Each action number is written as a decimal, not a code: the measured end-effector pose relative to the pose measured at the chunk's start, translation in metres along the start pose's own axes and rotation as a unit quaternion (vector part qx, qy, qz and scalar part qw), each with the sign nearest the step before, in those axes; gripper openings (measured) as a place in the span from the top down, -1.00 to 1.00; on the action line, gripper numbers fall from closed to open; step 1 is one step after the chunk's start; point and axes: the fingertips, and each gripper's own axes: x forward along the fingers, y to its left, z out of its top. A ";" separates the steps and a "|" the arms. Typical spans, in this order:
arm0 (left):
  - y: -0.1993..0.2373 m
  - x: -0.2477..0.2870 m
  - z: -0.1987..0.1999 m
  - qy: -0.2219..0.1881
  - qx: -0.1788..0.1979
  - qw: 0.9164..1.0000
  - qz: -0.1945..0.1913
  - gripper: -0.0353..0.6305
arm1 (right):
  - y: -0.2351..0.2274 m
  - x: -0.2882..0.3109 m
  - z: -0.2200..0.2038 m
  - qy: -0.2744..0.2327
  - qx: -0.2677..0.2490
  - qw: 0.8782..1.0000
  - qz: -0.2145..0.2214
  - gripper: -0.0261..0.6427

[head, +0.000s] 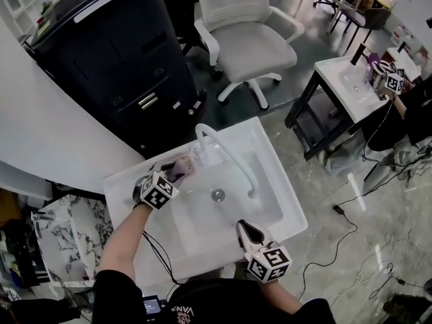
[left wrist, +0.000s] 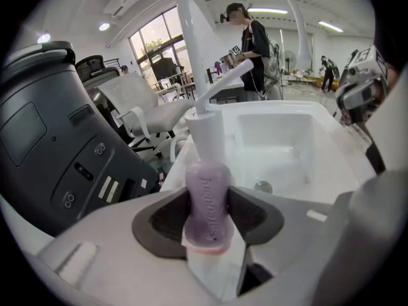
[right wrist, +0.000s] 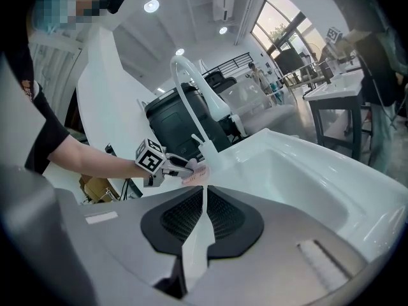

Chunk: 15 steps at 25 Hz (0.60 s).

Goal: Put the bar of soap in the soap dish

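Note:
A purple bar of soap [left wrist: 207, 193] stands upright between the pads of my left gripper [left wrist: 208, 225], which is shut on it. A pink soap dish [left wrist: 205, 247] shows just under the bar's near end. From the head view the left gripper [head: 177, 171] hangs over the sink's back left ledge, beside the faucet base, with the soap [head: 180, 168] over the pink dish [head: 192, 163]. In the right gripper view the dish [right wrist: 195, 173] shows pink under those tips. My right gripper [head: 244, 227] is shut and empty at the sink's front rim, its jaws [right wrist: 204, 203] pointing across the basin.
The white sink [head: 277, 174] has a curved white faucet [head: 226, 155] and a drain [head: 217, 195]. A black cabinet [head: 108, 52] and a white office chair [head: 250, 39] stand behind it. A marble shelf [head: 64, 228] is at the left, a second sink [head: 351, 79] at the right.

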 end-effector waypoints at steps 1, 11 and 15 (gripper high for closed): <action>0.000 0.004 -0.001 0.005 0.003 1.000 -0.002 0.17 | -0.002 -0.001 0.000 0.000 0.001 1.000 -0.003 0.91; 0.003 0.026 -0.013 0.053 0.025 0.998 -0.011 0.18 | -0.014 -0.006 -0.006 -0.001 0.012 1.000 -0.023 0.91; 0.003 0.032 -0.011 0.069 0.053 0.996 -0.015 0.18 | -0.014 -0.005 -0.007 -0.001 0.017 1.000 -0.024 0.91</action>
